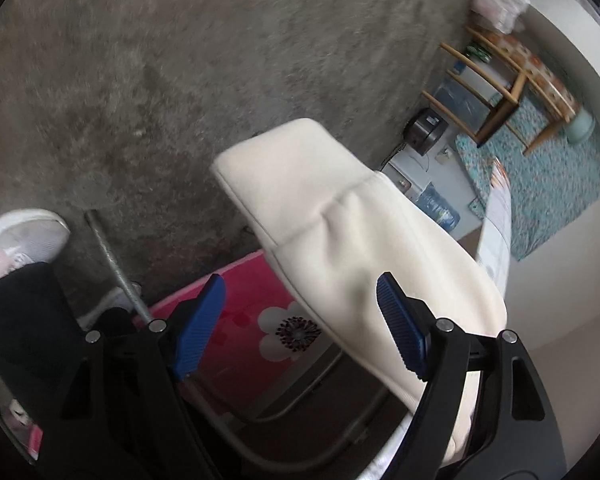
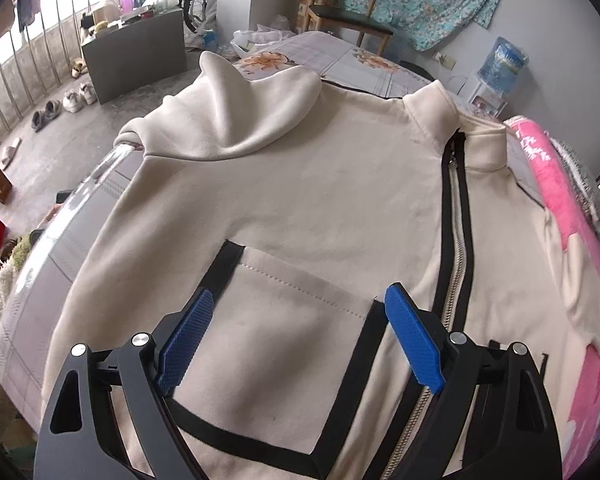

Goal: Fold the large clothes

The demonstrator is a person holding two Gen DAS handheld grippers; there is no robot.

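A: Where's the jacket right now?

B: In the right wrist view the cream zip jacket (image 2: 300, 200) lies front-up across the table (image 2: 24, 300), collar at twelve o'clock, zipper (image 2: 454, 240) running from one o'clock down to five. One sleeve (image 2: 228, 120) is already folded over the shoulder, at about eleven o'clock.

A: And the right gripper (image 2: 300, 336)?

B: Released. Its blue pads (image 2: 186, 344) stand wide apart over the black-trimmed pocket (image 2: 276, 340), with nothing pinched between them.

A: The left gripper (image 1: 300, 320)?

B: Also spread, gripping nothing. In the left wrist view the other sleeve's cuff (image 1: 296, 176) hangs off the table edge, from the gripper's centre toward twelve o'clock, over the concrete floor (image 1: 140, 60). The cloth sits between the pads and brushes near the pad (image 1: 400, 328) at three o'clock, but it isn't clamped. That view is tilted and a bit blurred.

A: So the step is taking that hanging sleeve?

B: That's my reading. I'd close on it a little above the cuff seam, catching both layers so it doesn't twist, then lift and carry it across the chest to mirror the first sleeve.

A: Anything to watch?

B: Keep the right gripper pressing lightly near the pocket so the body doesn't drag. Mind the pink floral blanket (image 1: 228, 312) at six o'clock; don't pinch it with the sleeve.
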